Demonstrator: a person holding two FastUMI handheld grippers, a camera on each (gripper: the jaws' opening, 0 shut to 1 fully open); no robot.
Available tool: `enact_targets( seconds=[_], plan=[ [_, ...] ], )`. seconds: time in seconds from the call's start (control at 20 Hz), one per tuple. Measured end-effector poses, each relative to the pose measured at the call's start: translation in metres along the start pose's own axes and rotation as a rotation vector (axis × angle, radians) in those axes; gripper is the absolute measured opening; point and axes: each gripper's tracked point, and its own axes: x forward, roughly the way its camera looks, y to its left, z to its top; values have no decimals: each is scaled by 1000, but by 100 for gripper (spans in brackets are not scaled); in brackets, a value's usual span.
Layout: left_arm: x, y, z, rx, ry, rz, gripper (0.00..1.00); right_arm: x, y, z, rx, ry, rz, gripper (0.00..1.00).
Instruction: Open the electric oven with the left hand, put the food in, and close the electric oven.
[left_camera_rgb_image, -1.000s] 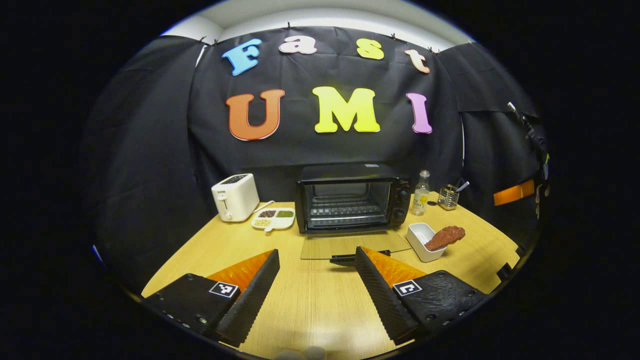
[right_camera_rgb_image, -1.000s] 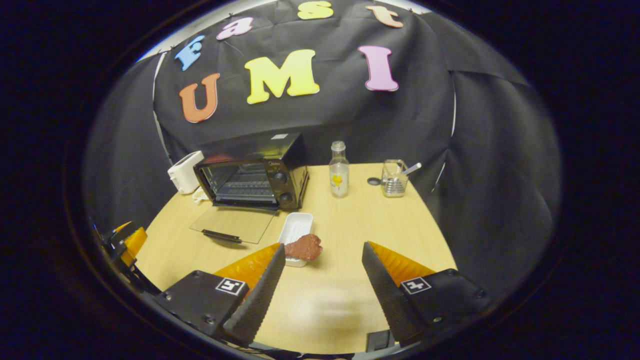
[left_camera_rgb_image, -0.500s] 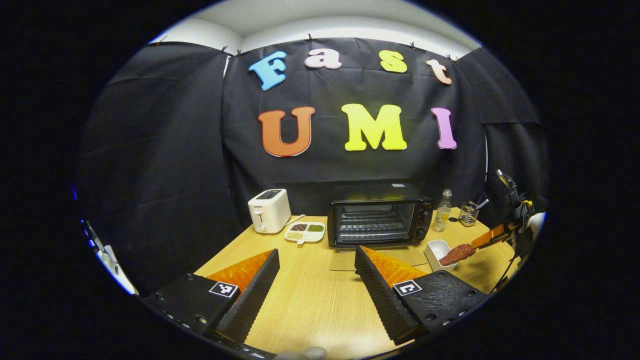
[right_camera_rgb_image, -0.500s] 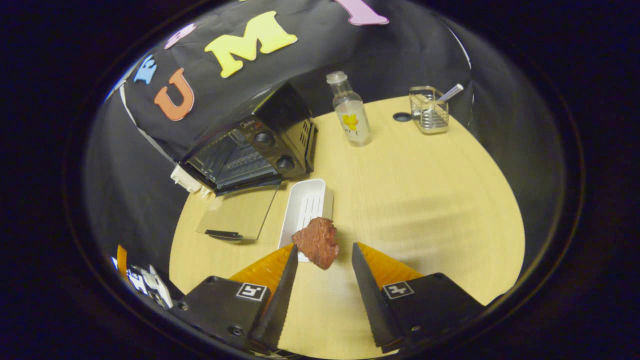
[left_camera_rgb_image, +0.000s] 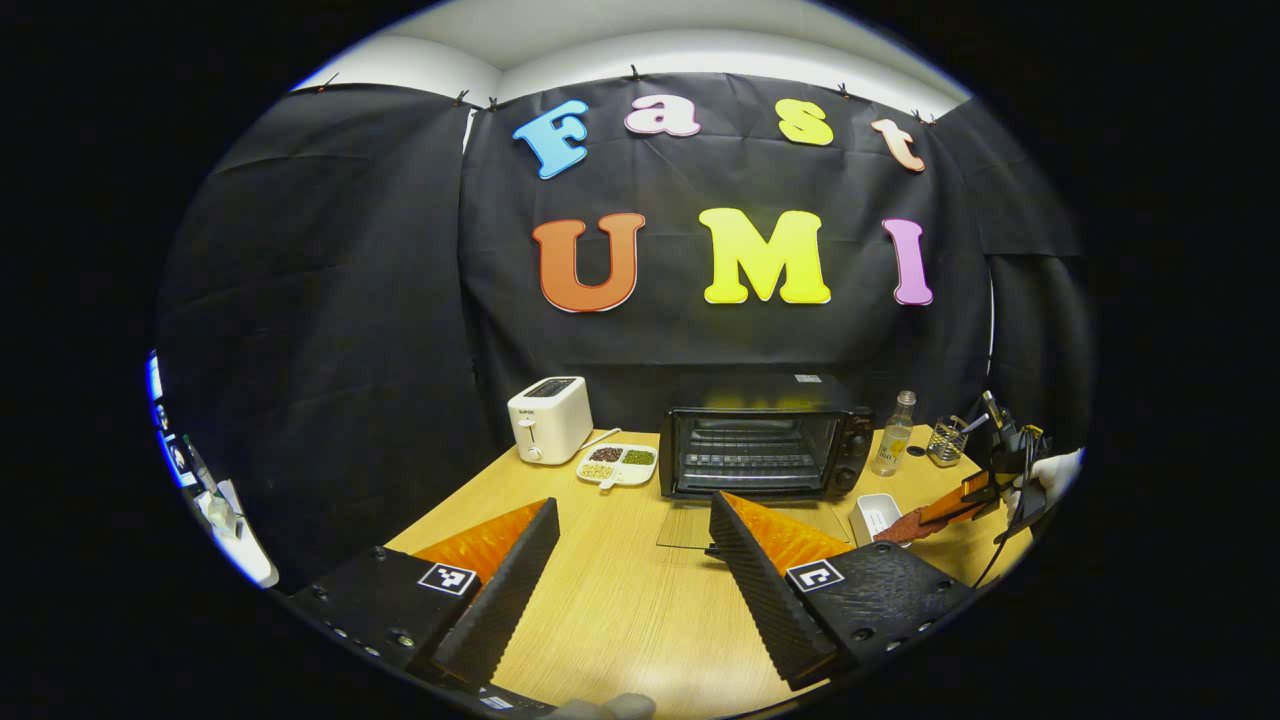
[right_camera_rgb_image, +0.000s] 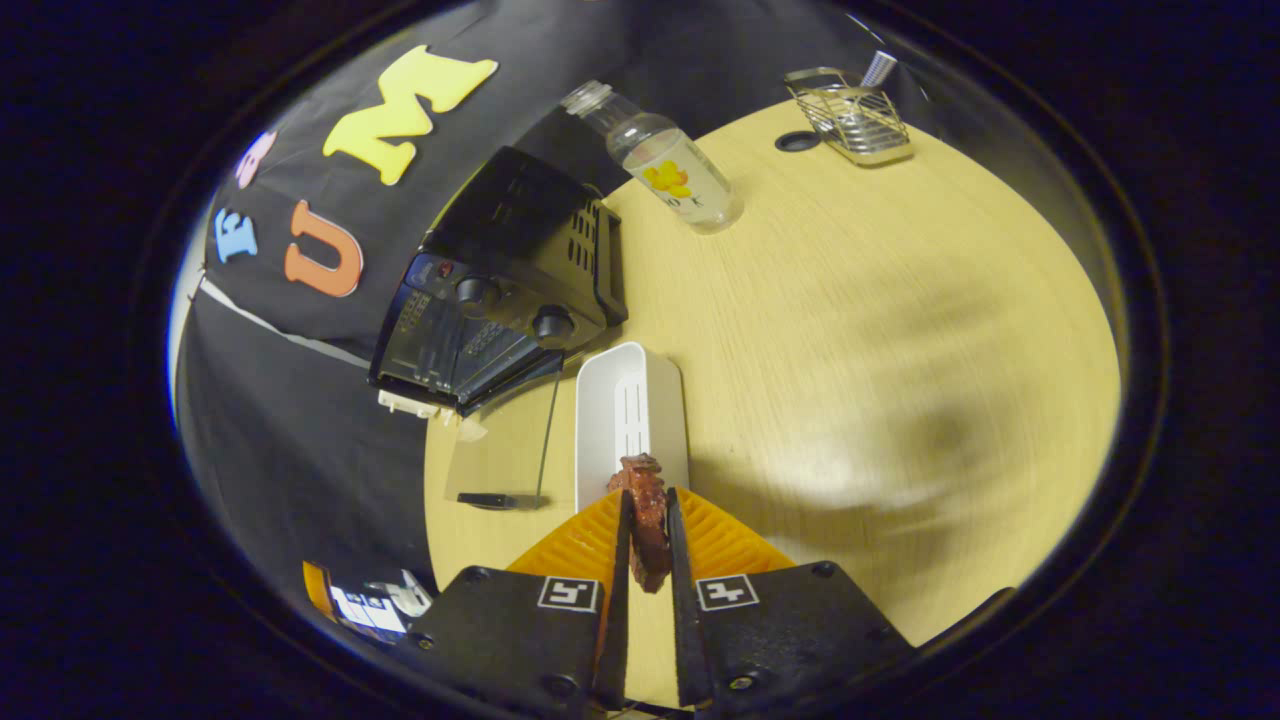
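Right gripper, right gripper view: both ribbed fingers press on a reddish-brown, rough-surfaced piece of food, pinched narrowly between them; its far end projects past the fingertips over the near end of a white rectangular dish with a slotted floor. Each finger base carries a square black-and-white marker. Ahead and to the left of the fingers stands the electric oven, a black box with vent slots in its side and two round knobs; its glass door lies folded down flat over the table, the dark bar handle at its free edge. Ahead and slightly right, a clear bottle bears a yellow mark; the lettering on its label is too small to read. Farther right sits a wire basket on the pale wood-grain table.

Left gripper, left gripper view: jaws spread wide, holding nothing, low over the table. Straight ahead is the oven, door down, wire rack visible inside. Ahead-left are a white toaster, whose small front lettering is illegible, and a divided white plate of grains. To the far right the other gripper holds the food at the dish, beside the bottle.
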Motion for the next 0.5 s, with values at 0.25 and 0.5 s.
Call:
enact_targets(
  seconds=[0.25,0.5],
  plan=[
    [-3,-1,3,-1,-2,7,96,0,1,-1,57,22,29,16],
    [-18,2,-2,-20,0,-4,97,-15,17,4,27,-25,31,14]
  ],
)
